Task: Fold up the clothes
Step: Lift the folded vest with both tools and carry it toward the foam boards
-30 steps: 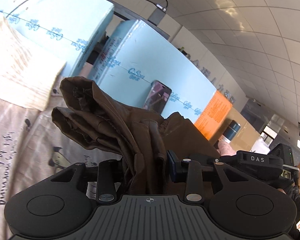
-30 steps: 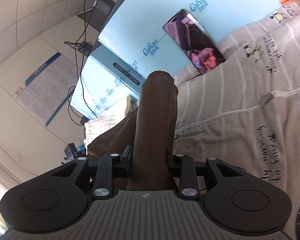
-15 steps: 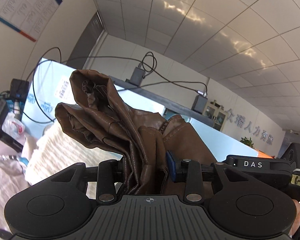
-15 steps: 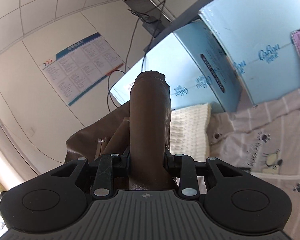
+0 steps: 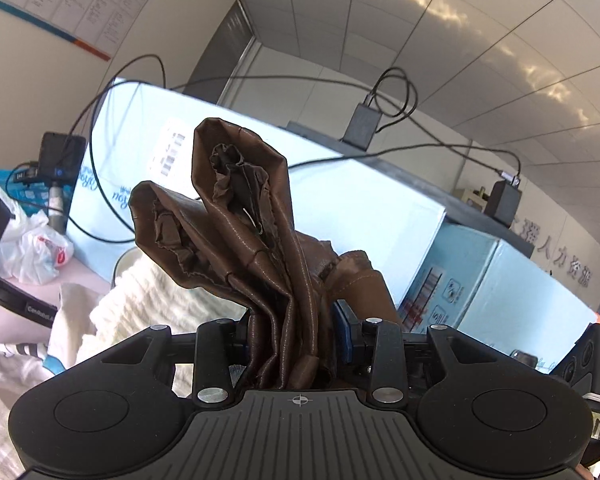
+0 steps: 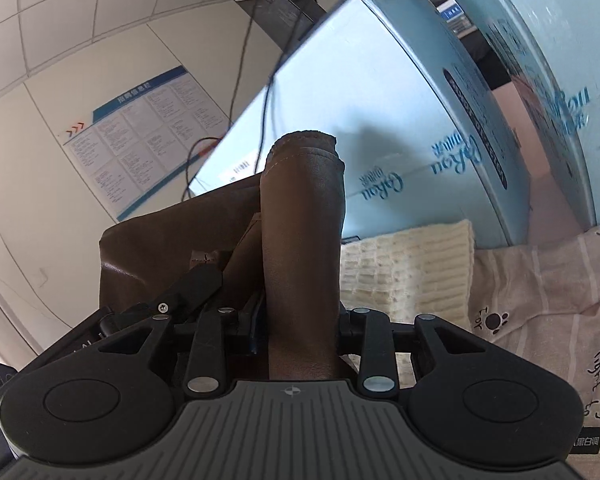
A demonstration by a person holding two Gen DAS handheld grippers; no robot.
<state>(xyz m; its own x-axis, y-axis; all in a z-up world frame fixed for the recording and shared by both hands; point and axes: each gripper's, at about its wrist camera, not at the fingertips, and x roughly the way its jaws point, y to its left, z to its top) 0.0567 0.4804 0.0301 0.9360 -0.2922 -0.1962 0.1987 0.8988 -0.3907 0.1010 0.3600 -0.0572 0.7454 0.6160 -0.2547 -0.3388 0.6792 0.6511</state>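
Rising between both claws' clamped jaws: brown leather garment (image 5: 256, 240), left claw (image 5: 290, 336), right claw (image 6: 302, 332).

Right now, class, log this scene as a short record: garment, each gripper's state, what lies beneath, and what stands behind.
garment: brown leather-look garment, bunched and lifted
left gripper: shut on a thick bunch of the garment
right gripper: shut on a smooth folded band of it
beneath: cream knit on a printed bedsheet
behind: light blue boxes, a wall chart, cables
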